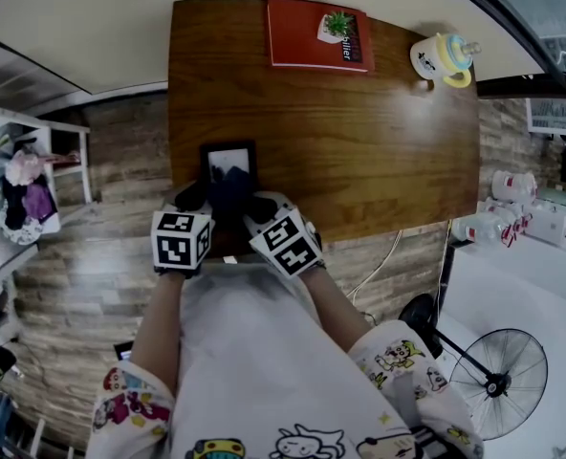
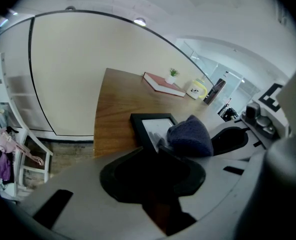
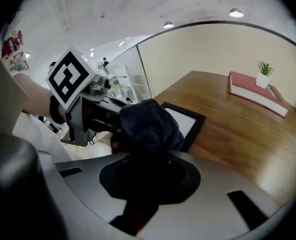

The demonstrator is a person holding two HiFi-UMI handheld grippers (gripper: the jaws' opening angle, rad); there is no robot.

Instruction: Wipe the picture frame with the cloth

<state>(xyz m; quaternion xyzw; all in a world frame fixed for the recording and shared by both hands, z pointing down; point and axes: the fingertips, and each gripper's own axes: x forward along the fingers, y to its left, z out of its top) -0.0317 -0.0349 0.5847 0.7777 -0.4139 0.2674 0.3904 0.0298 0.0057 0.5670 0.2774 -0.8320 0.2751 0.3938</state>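
1. Picture frame (image 1: pixel 228 161): black border, pale glass. It lies at the near edge of the wooden table (image 1: pixel 359 151), directly in front of the person, well apart from everything else on the top. Its far end is exposed and its near end is covered by the cloth.
2. Cloth (image 1: pixel 229 202): dark blue and bunched into a rounded wad, resting on the glass at the near part of the frame.
3. Right gripper (image 3: pixel 147 156): jaws closed on the cloth, which bulges out ahead of them. It points steeply down at the frame from the near right side. Its marker cube (image 1: pixel 288 243) sits just off the table edge.
4. Left gripper (image 2: pixel 155 151): jaws half-narrowed and closed on the near left corner of the frame. It sits just beside the right gripper. Its marker cube (image 1: pixel 181 240) is level with the other cube.
5. Person: forearms reach in from below, in a white garment with cartoon-print sleeves.
6. Red book (image 1: pixel 307 41): flat at the far edge of the table, with a small potted plant (image 1: pixel 337 25) standing on it.
7. Cup (image 1: pixel 442 59): white and yellow, at the far right corner of the table.
8. Floor fan (image 1: pixel 498 383): on the floor to the lower right of the table.
9. White rack (image 1: pixel 34 161): to the left of the table, with clothing on it.
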